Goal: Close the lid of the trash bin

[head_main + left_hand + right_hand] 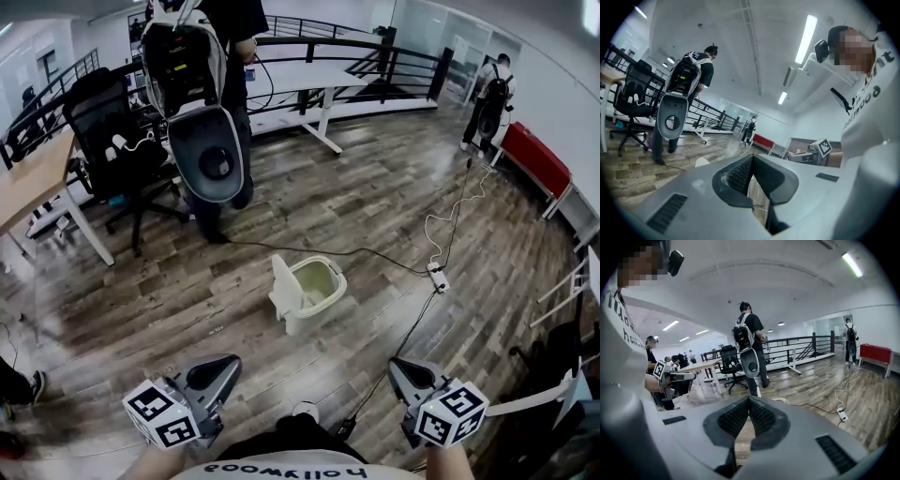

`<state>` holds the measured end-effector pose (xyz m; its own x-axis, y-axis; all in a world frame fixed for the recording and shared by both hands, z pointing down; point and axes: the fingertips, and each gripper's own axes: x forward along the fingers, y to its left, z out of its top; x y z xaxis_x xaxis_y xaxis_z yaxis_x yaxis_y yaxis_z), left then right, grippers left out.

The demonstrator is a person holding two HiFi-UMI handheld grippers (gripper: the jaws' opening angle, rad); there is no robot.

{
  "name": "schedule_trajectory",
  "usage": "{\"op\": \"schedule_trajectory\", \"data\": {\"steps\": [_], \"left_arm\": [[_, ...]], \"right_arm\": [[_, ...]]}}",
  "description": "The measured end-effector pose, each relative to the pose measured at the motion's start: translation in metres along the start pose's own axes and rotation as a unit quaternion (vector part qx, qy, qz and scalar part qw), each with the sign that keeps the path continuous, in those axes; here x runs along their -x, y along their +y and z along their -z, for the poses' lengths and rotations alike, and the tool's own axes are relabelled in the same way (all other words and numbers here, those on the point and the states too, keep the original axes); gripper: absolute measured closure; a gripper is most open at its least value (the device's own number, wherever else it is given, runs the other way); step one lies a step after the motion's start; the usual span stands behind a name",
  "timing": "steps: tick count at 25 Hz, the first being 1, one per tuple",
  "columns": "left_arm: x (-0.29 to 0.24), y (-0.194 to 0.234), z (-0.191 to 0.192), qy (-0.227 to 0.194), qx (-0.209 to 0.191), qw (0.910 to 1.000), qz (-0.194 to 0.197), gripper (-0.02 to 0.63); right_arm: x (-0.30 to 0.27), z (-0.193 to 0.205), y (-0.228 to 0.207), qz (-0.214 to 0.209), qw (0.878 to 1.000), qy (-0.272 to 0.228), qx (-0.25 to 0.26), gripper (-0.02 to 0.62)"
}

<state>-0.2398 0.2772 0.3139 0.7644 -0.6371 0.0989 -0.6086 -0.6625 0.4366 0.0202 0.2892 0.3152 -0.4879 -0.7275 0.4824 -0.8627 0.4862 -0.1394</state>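
A small cream trash bin [319,292] stands on the wooden floor in the middle of the head view. Its lid [284,287] is up, hinged at the bin's left side. Both grippers are held low and near me, well short of the bin and apart from it. My left gripper [225,364] is at lower left and my right gripper [398,367] at lower right; each has its jaws together at the tips with nothing between them. The left gripper view shows only the lid's top [701,162] over the left gripper [751,158]. In the right gripper view the bin's rim [780,400] peeks above the right gripper [749,399].
A person with a backpack [202,66] stands beyond the bin, beside a black office chair [117,150] and a wooden desk [33,178]. A black cable and a white power strip [438,277] lie right of the bin. A red bench [536,159] is far right.
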Motion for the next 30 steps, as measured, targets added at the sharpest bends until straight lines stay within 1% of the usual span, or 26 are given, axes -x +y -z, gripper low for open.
{"op": "schedule_trajectory", "data": {"steps": [2, 3, 6, 8, 11, 14, 18, 20, 23, 27, 30], "left_arm": [[-0.022, 0.008, -0.003, -0.007, 0.015, 0.9999, -0.005, 0.598], [-0.032, 0.014, -0.002, -0.004, 0.017, 0.9997, -0.013, 0.598], [-0.06, 0.035, 0.002, 0.011, 0.014, 0.9983, -0.055, 0.598], [-0.074, 0.051, 0.0, 0.017, 0.007, 0.9961, -0.087, 0.598], [-0.088, 0.072, -0.01, 0.003, 0.005, 0.9925, -0.122, 0.6], [-0.1, 0.084, -0.014, -0.004, 0.011, 0.99, -0.14, 0.6], [-0.12, 0.096, -0.008, 0.014, -0.001, 0.9879, -0.154, 0.598], [-0.131, 0.102, -0.001, 0.025, -0.005, 0.9875, -0.155, 0.598], [-0.149, 0.111, 0.012, 0.046, -0.002, 0.9877, -0.15, 0.6], [-0.182, 0.131, 0.021, 0.063, 0.009, 0.9889, -0.134, 0.6], [-0.209, 0.152, 0.027, 0.078, 0.005, 0.9896, -0.121, 0.6]], "right_arm": [[-0.011, -0.006, -0.024, -0.006, 1.0, 0.002, -0.01, 0.588], [-0.017, -0.009, -0.035, -0.01, 1.0, 0.004, -0.013, 0.588], [-0.03, -0.009, -0.066, -0.02, 1.0, 0.016, -0.014, 0.588], [-0.037, -0.01, -0.084, -0.03, 0.999, 0.017, -0.025, 0.588], [-0.047, -0.014, -0.106, -0.051, 0.997, 0.006, -0.054, 0.588], [-0.055, -0.014, -0.12, -0.057, 0.996, 0.007, -0.062, 0.588], [-0.068, -0.011, -0.131, -0.059, 0.996, 0.024, -0.056, 0.588], [-0.075, -0.011, -0.134, -0.062, 0.996, 0.029, -0.055, 0.588], [-0.084, -0.008, -0.14, -0.062, 0.996, 0.04, -0.058, 0.588], [-0.099, -0.007, -0.16, -0.043, 0.995, 0.052, -0.069, 0.588], [-0.108, -0.017, -0.174, -0.029, 0.995, 0.058, -0.071, 0.588]]}}
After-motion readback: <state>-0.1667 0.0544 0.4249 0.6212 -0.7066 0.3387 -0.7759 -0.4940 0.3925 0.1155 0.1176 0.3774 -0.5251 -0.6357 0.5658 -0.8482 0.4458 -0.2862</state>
